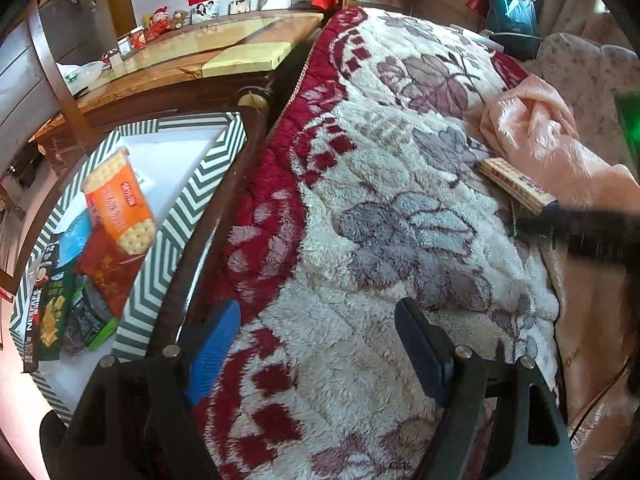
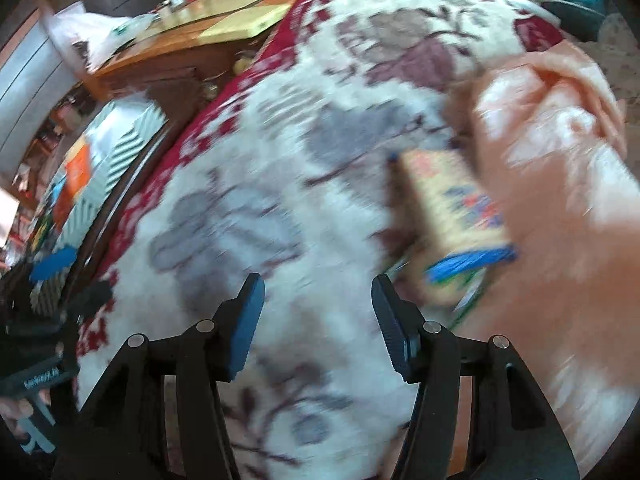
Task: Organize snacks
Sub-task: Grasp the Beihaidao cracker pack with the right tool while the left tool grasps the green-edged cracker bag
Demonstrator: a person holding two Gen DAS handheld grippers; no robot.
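Note:
A chevron-patterned box (image 1: 188,200) at the left holds several snack packs, with an orange cracker pack (image 1: 120,204) on top. My left gripper (image 1: 320,340) is open and empty above the fleece blanket (image 1: 360,240), right of the box. A long beige snack pack with a blue end (image 1: 516,184) lies on the blanket beside a pink cloth (image 1: 560,152). In the blurred right wrist view the same pack (image 2: 452,220) lies just ahead and to the right of my open, empty right gripper (image 2: 318,312). The right gripper's dark finger shows in the left wrist view (image 1: 580,228) next to the pack.
A wooden table (image 1: 192,60) with a yellow pad, jars and a plastic bag stands behind the box. The box sits on a dark wooden surface (image 1: 224,184) beside the blanket. Pillows and bags (image 1: 520,8) pile at the far right. My left gripper appears at the left edge (image 2: 52,268).

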